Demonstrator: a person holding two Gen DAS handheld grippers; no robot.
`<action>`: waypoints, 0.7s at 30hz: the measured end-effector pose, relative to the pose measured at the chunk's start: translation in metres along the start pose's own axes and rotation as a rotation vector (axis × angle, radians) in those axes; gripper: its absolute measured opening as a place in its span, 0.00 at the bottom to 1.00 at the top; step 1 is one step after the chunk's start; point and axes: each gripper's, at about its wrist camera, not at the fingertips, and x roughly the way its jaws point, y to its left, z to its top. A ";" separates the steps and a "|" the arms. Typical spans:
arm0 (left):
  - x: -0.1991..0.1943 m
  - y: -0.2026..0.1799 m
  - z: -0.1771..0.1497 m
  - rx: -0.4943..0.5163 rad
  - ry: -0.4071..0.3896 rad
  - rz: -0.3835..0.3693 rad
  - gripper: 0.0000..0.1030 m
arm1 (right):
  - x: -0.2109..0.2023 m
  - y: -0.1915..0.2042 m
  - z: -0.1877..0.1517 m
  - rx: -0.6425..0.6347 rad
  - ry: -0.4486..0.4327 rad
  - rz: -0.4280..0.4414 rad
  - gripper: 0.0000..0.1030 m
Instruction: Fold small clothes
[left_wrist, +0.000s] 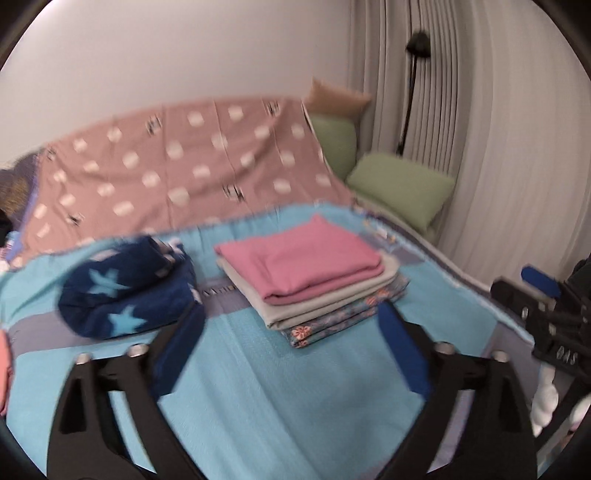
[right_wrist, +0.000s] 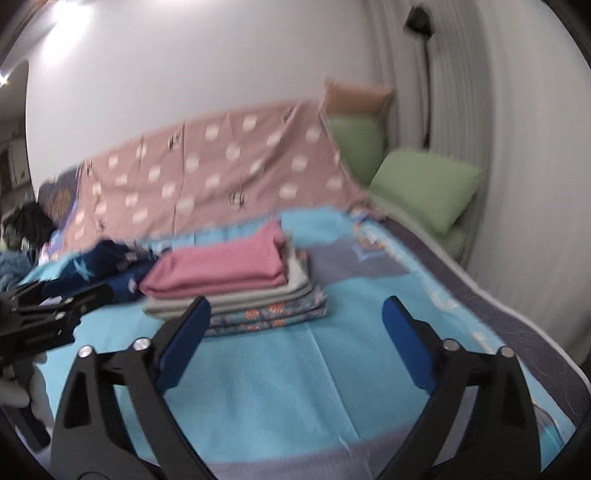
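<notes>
- Left wrist view: the left gripper (left_wrist: 291, 339) hangs above a turquoise bedspread (left_wrist: 258, 387) with its two blue-padded fingers (left_wrist: 400, 354) spread wide and nothing between them.
- A stack of folded clothes (left_wrist: 314, 280) lies on the bedspread just beyond the fingertips: a pink garment (left_wrist: 299, 262) on top, a grey garment (left_wrist: 317, 301) under it, a blue floral garment (left_wrist: 343, 317) at the bottom.
- A navy garment with light-blue stars (left_wrist: 122, 291) lies bunched and unfolded to the left of the stack, near it but apart; the left finger overlaps its near edge in this view.
- Behind them, a dusty-pink polka-dot throw (left_wrist: 184, 166) covers a backrest; two green cushions (left_wrist: 399, 192) sit at the right end beside pleated curtains (left_wrist: 480, 129).
- The right gripper (left_wrist: 543, 295) shows at the right edge; its opening cannot be judged here.
- Right wrist view: the right gripper (right_wrist: 295, 332) also has its fingers (right_wrist: 404, 343) set wide apart, empty, over the bedspread (right_wrist: 295, 387).
- The stack of folded clothes (right_wrist: 236, 288) sits ahead and left of centre, with the pink garment (right_wrist: 221, 266) uppermost; the left finger's tip overlaps its near corner in this view.
- The navy garment (right_wrist: 107, 269) lies beyond the stack on the left, partly hidden by the left gripper (right_wrist: 44, 314) at the frame edge.
- The image is motion-blurred throughout.
</notes>
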 end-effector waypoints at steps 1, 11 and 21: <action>-0.016 -0.002 -0.002 -0.006 -0.031 0.011 0.99 | -0.009 0.002 0.000 -0.003 0.000 0.012 0.98; -0.104 -0.021 -0.031 -0.013 -0.004 0.198 0.99 | -0.101 0.016 -0.019 0.039 0.009 0.032 0.98; -0.146 -0.030 -0.054 -0.004 0.015 0.129 0.99 | -0.127 0.024 -0.034 0.040 0.058 0.036 0.98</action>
